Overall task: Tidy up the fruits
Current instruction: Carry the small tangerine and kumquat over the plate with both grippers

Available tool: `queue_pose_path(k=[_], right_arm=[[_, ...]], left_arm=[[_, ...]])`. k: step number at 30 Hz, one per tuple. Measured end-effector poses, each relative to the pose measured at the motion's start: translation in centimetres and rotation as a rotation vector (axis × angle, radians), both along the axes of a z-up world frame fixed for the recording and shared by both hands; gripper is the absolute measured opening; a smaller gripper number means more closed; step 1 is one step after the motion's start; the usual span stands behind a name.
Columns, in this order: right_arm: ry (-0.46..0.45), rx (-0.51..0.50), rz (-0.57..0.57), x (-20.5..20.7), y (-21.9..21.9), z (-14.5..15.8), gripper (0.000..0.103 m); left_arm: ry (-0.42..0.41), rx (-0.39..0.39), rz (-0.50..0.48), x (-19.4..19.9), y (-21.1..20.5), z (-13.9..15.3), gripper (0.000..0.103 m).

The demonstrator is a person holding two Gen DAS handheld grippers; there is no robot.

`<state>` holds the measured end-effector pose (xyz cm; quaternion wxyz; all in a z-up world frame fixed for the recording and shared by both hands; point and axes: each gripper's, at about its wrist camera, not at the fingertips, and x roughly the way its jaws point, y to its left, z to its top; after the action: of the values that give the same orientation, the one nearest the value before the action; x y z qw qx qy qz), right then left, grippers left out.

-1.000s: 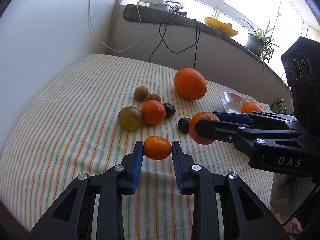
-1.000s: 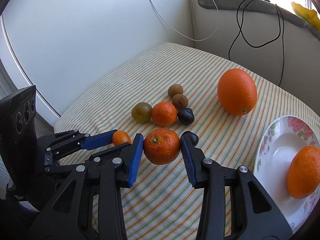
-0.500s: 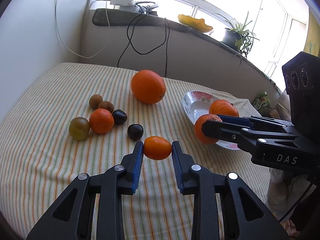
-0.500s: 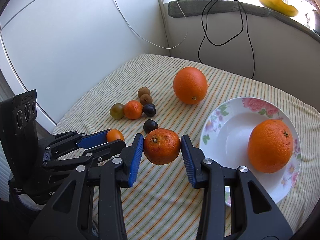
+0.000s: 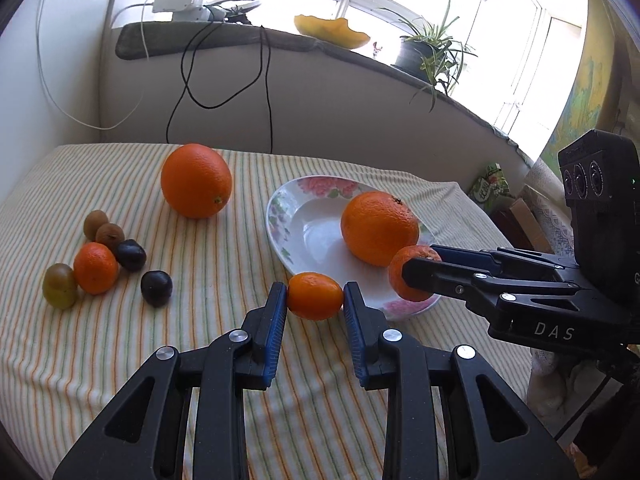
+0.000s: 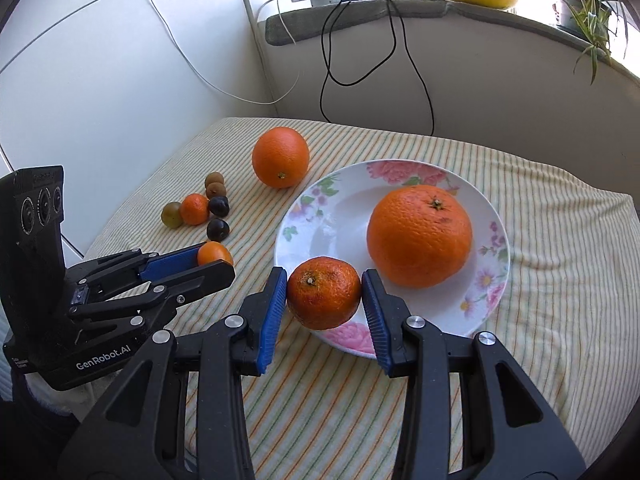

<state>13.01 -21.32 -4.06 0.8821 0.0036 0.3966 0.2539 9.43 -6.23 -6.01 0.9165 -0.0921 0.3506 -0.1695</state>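
My left gripper [image 5: 315,300] is shut on a small smooth orange fruit [image 5: 315,296], held above the striped cloth just left of the flowered plate [image 5: 296,216]. My right gripper [image 6: 325,298] is shut on a mandarin [image 6: 324,298] over the plate's near rim [image 6: 348,338]. A large orange [image 6: 419,235] lies in the plate. Another large orange [image 5: 196,180] sits on the cloth behind. In the right wrist view the left gripper [image 6: 218,258] shows at the left with its fruit [image 6: 214,253].
A cluster of small fruits lies on the cloth at the left: a mandarin [image 5: 95,268], a green one [image 5: 60,291], two dark ones [image 5: 157,288] and two brown ones [image 5: 109,234]. Cables [image 5: 224,92] hang down the wall behind. The table's edge drops off at the right.
Both grippers have carried their fruits to the right, from near the small-fruit cluster to the plate. The plate has come into full view. Both grips are unchanged.
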Motion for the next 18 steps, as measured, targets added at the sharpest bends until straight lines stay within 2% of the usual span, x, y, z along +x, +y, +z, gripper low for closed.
queue_pose_path(k=[8, 18], right_arm=[[0.013, 0.010, -0.060, 0.5, -2.7, -0.6, 0.041], [0.037, 0.037, -0.080, 1.0, -3.8, -1.4, 0.041]], left_arm=[[0.006, 0.013, -0.048, 0.9, -2.7, -0.1, 0.027], [0.011, 0.034, -0.071, 1.6, -4.4, -0.2, 0.027]])
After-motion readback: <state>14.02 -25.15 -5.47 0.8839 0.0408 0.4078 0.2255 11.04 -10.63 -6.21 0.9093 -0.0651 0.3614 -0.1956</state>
